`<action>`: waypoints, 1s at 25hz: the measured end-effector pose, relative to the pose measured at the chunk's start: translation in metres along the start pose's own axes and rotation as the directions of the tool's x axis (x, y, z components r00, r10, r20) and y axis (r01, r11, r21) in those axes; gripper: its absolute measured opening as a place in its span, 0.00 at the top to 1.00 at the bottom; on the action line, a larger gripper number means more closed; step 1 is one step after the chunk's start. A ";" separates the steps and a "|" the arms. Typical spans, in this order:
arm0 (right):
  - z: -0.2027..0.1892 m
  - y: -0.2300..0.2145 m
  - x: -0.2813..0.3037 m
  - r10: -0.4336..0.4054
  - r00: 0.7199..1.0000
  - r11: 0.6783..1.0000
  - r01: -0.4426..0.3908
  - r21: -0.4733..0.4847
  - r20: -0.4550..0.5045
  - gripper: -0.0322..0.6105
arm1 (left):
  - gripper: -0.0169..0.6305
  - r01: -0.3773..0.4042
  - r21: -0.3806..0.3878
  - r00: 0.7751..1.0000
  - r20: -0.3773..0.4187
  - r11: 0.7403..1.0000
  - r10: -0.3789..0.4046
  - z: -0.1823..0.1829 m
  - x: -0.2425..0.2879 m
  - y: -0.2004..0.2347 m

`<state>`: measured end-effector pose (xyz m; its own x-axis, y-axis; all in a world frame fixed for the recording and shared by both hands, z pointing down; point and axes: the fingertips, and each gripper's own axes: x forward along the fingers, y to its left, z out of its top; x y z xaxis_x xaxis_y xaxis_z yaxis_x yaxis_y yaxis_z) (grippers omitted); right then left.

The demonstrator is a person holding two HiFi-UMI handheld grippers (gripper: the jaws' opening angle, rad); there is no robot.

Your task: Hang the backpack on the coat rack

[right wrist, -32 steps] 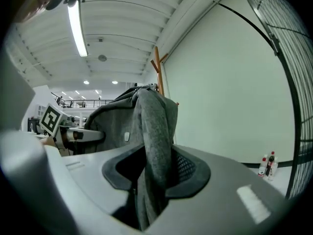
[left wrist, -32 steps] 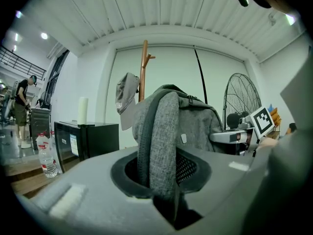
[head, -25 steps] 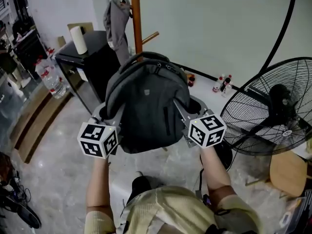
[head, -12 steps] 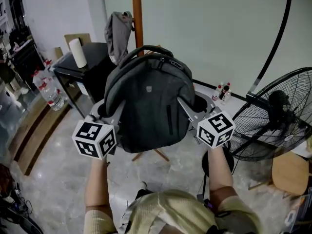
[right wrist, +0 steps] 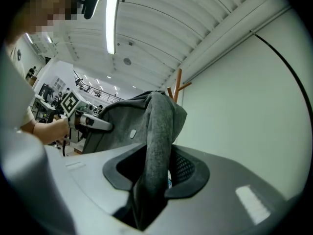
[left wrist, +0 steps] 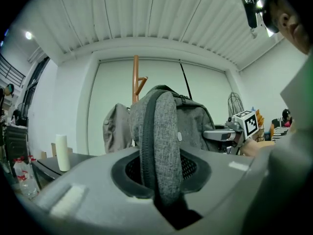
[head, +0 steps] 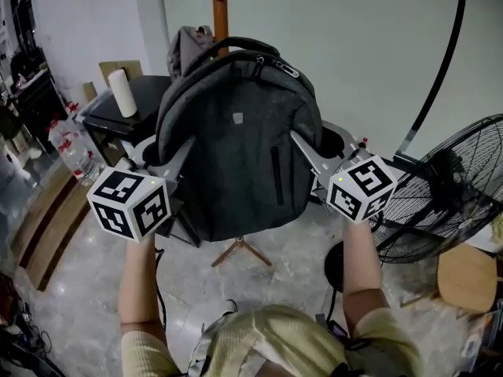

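Observation:
A dark grey backpack [head: 236,148] hangs in the air between my two grippers, front pocket facing me, its top handle [head: 236,45] just in front of the wooden coat rack pole [head: 219,6]. My left gripper [head: 179,149] is shut on the grey shoulder strap [left wrist: 159,141] at the pack's left side. My right gripper [head: 305,146] is shut on the other strap [right wrist: 157,146] at the right side. In the left gripper view the rack's pole and peg [left wrist: 136,80] rise behind the pack. A grey garment [head: 189,45] hangs on the rack.
A black table [head: 145,100] with a white roll [head: 122,91] stands at the left, water bottles [head: 75,151] beside it. A large floor fan [head: 448,187] and a wooden stool [head: 468,277] are at the right. The rack's feet [head: 240,250] spread on the floor below the pack.
Both grippers have risen with the backpack between them. Its top handle now sits higher along the rack's pole, and the pack fills more of the head view.

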<state>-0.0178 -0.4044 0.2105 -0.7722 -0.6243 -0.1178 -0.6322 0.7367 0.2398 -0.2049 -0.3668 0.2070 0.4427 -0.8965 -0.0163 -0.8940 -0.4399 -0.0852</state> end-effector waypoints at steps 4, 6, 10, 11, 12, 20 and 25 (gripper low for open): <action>0.032 -0.009 0.003 -0.021 0.999 1.000 0.022 -0.009 0.029 0.75 | 0.85 0.028 0.029 0.999 0.027 0.999 -0.029 0.033 0.001 0.001; 0.043 -0.011 0.005 -0.029 0.999 0.999 0.030 -0.019 0.038 0.75 | 0.85 0.038 0.043 0.999 0.036 0.998 -0.039 0.044 0.002 0.005; 0.058 -0.017 0.015 -0.043 0.998 0.999 0.044 -0.022 0.038 0.75 | 0.85 0.053 0.059 0.997 0.044 0.997 -0.056 0.062 0.006 0.014; 0.061 -0.021 0.018 -0.048 0.998 0.999 0.048 -0.019 0.035 0.75 | 0.85 0.057 0.060 0.997 0.043 0.997 -0.060 0.066 0.009 0.016; 0.062 -0.025 0.021 -0.052 0.998 0.999 0.053 -0.014 0.030 0.75 | 0.85 0.061 0.061 0.997 0.040 0.996 -0.064 0.068 0.013 0.018; 0.072 -0.050 0.040 -0.063 0.998 0.998 0.063 0.007 0.011 0.75 | 0.84 0.091 0.074 0.996 0.013 0.993 -0.092 0.086 0.041 0.032; 0.085 -0.058 0.045 -0.080 0.997 0.997 0.080 0.010 0.023 0.75 | 0.84 0.096 0.092 0.995 0.028 0.991 -0.099 0.102 0.048 0.037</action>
<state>-0.0207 -0.4533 0.1094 -0.7201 -0.6755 -0.1584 -0.6927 0.6868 0.2201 -0.2093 -0.4205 0.1011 0.5309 -0.8467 -0.0353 -0.8370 -0.5174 -0.1781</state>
